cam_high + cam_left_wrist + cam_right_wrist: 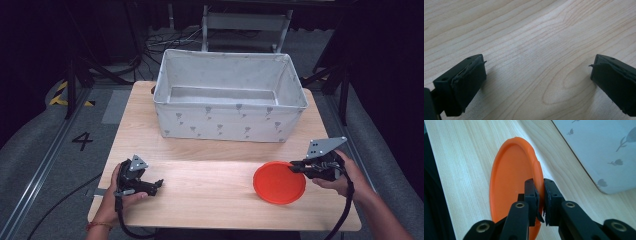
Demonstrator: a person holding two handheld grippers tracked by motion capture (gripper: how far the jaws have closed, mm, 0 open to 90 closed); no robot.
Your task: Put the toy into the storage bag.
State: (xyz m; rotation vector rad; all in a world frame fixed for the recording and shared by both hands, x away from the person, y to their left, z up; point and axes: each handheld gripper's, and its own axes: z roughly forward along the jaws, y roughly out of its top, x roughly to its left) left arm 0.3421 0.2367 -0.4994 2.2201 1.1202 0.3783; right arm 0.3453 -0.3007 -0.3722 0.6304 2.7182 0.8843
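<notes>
A light wooden table (210, 195) is topped at the far side by a big grey fabric bin (227, 97) with a little flower print. Near the front right, an orange plate (279, 182) is pinched at its rim by the right gripper (539, 195), jaws clamped tight on it. Over at the left, the left gripper (537, 72) is held low above bare wood, jaws spread wide with nothing gripped.

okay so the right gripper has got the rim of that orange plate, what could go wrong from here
1. The right gripper pinches only the thin rim of the orange plate, so the plate could slip or swing down when lifted.
2. The fabric box stands close behind; a tilted plate might knock its front wall.
3. The left gripper is open over bare table, well away, so it likely cannot steady the plate quickly.
</notes>
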